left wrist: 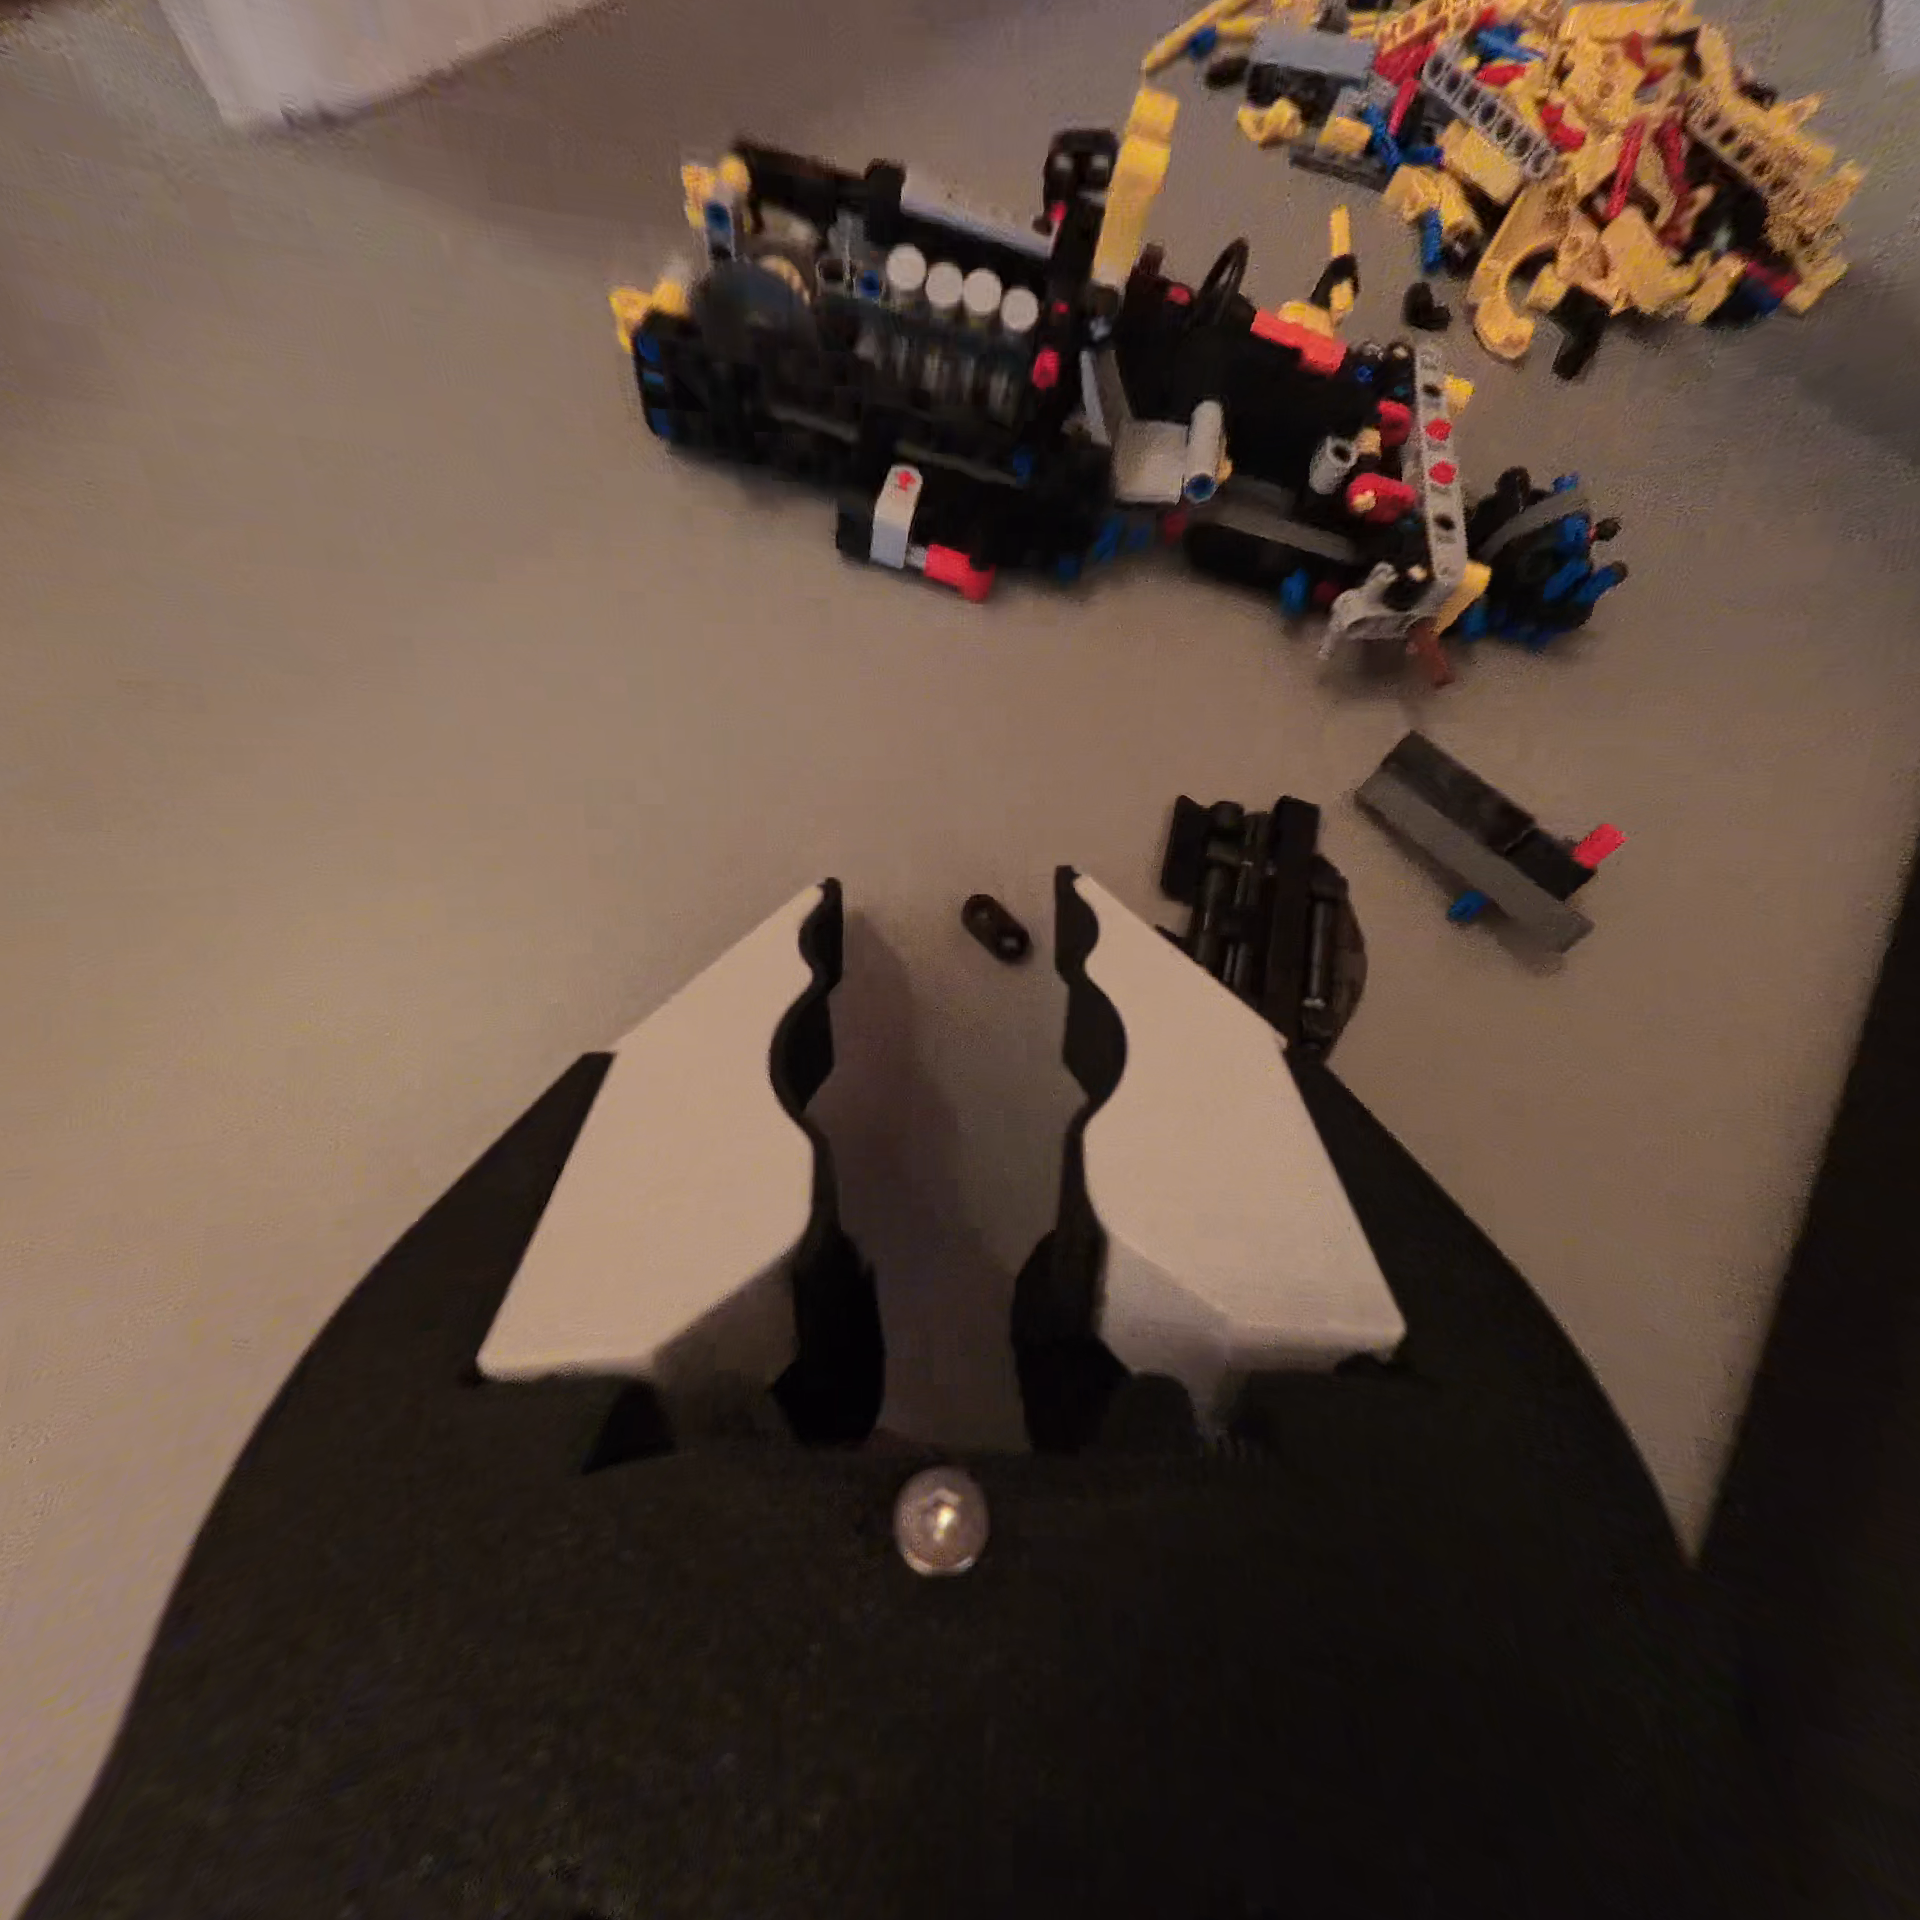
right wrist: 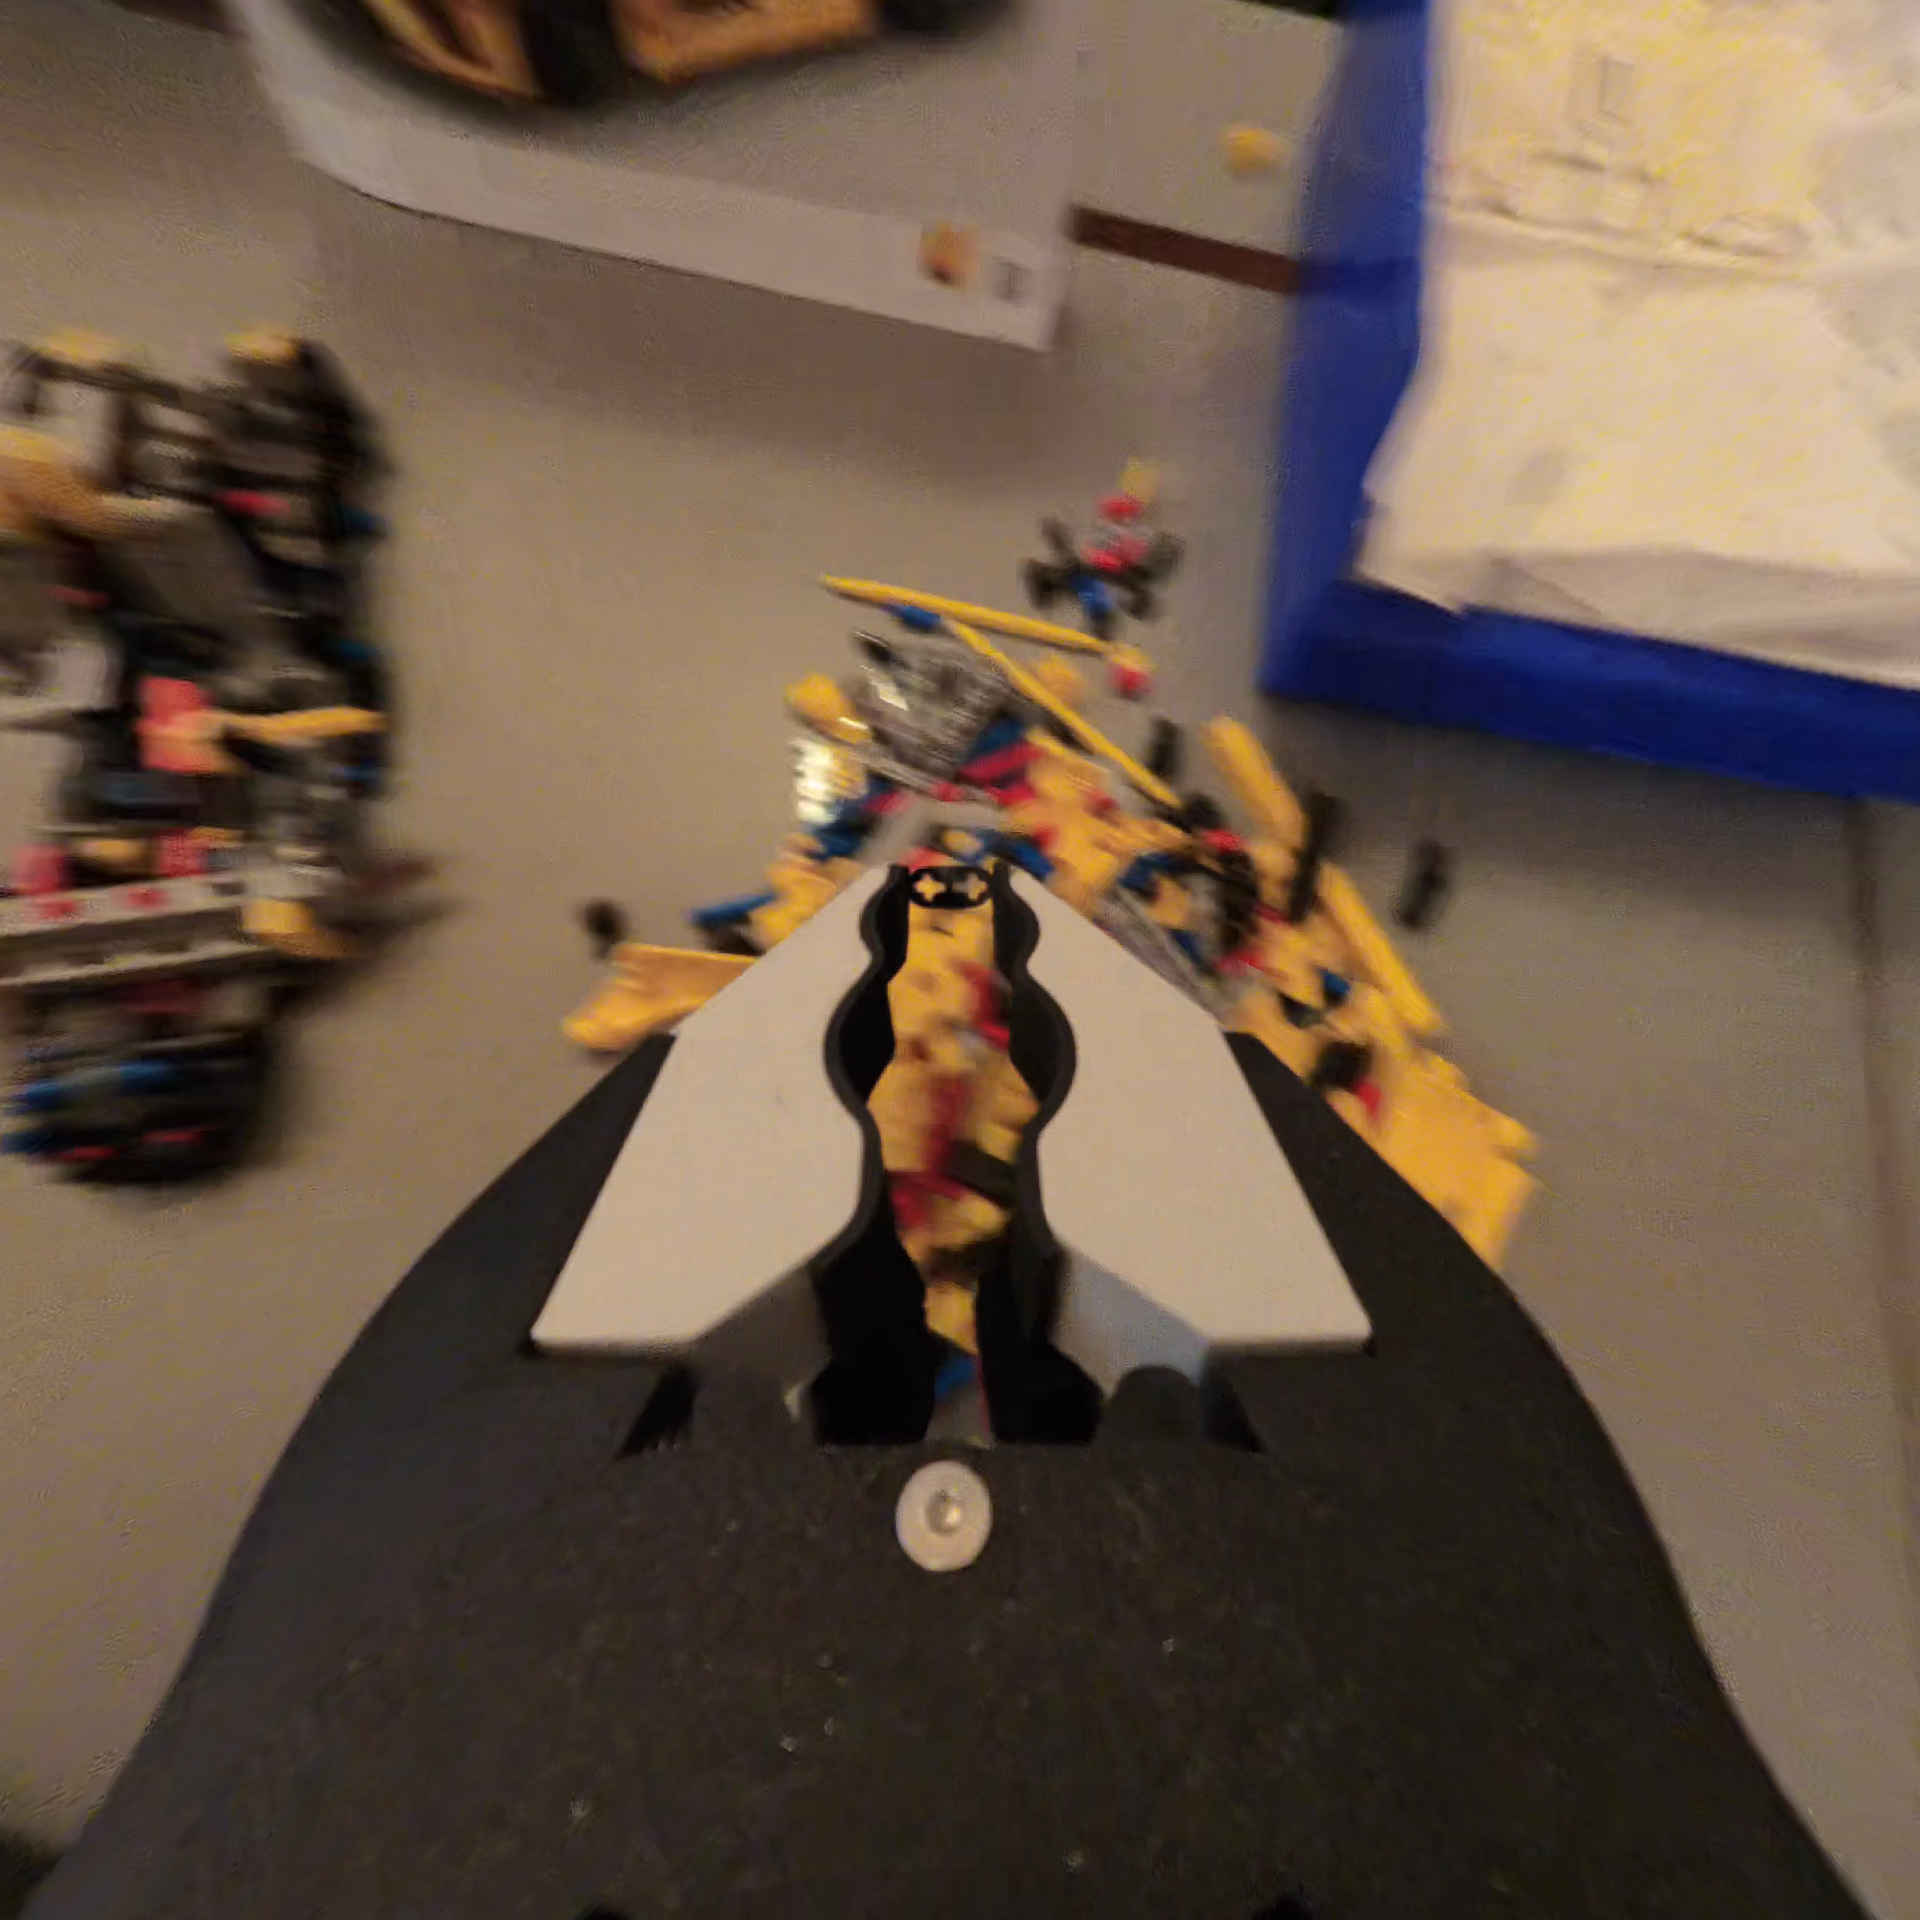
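My left gripper [left wrist: 945,894] is open and empty above a grey table. A small black two-hole link [left wrist: 995,927] lies on the table between its fingertips. A black sub-assembly [left wrist: 1262,914] lies just right of the right finger. My right gripper [right wrist: 948,885] is shut on a small black two-hole connector [right wrist: 948,888] pinched at the fingertips, held above a pile of yellow, red and blue pieces [right wrist: 1195,914]. A large black partly built brick model [left wrist: 987,395] lies farther off; it also shows blurred in the right wrist view [right wrist: 187,769].
A grey and black beam piece with a red pin [left wrist: 1486,847] lies right of the sub-assembly. The loose yellow pile [left wrist: 1558,156] sits at the back right. An open booklet [right wrist: 675,187] and a blue tray holding white paper [right wrist: 1340,520] lie beyond. The table edge [left wrist: 1849,1039] runs along the right. My right fingertips sit around 35 cm from my left ones.
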